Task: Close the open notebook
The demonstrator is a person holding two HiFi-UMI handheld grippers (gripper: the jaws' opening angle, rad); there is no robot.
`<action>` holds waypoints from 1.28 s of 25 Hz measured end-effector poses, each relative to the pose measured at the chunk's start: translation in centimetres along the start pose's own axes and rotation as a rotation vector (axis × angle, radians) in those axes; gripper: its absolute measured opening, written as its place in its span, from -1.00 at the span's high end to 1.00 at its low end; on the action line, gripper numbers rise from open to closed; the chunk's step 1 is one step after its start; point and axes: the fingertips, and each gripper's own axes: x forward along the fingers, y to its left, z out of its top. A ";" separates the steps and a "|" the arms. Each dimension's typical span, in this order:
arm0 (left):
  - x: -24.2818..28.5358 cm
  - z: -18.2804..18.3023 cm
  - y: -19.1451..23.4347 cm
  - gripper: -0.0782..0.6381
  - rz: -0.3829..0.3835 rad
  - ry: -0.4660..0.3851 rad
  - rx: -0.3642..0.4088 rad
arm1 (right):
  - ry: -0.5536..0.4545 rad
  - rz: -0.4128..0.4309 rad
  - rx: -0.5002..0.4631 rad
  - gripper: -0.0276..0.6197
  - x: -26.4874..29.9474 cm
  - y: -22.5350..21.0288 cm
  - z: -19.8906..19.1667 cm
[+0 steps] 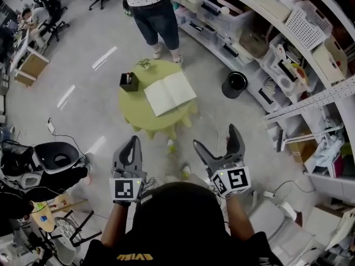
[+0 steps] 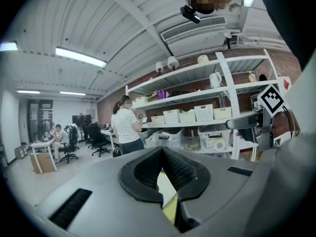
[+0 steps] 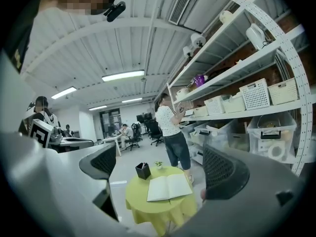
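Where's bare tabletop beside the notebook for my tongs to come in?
The near-left of the round table, between the black pen holder and the open notebook, is bare. A thinner strip lies behind the notebook by the small plant. The right is tight: the notebook nearly reaches the rim.

Left tongs (image 1: 133, 141) together, right tongs (image 1: 214, 136) apart

We are in an open office-workshop: beside the round green table (image 1: 132, 111) run long shelves (image 1: 316, 101) of storage bins (image 1: 308, 21), and beyond it stand desks (image 3: 113, 138) and office chairs (image 3: 154, 131).
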 end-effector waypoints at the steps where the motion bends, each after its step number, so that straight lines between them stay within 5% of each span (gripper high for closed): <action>1: 0.8 0.2 0.1 0.74 -0.008 -0.018 0.000 | 0.007 -0.005 -0.002 -0.73 0.5 -0.3 -0.2; 20: 13.8 -1.9 12.5 0.74 -0.024 -0.027 -0.104 | 0.147 -0.047 -0.053 -0.64 16.6 -0.5 -0.1; 32: 22.9 -8.9 14.1 0.74 -0.064 0.129 -0.171 | 0.298 -0.048 -0.081 -0.58 22.8 -5.0 -4.1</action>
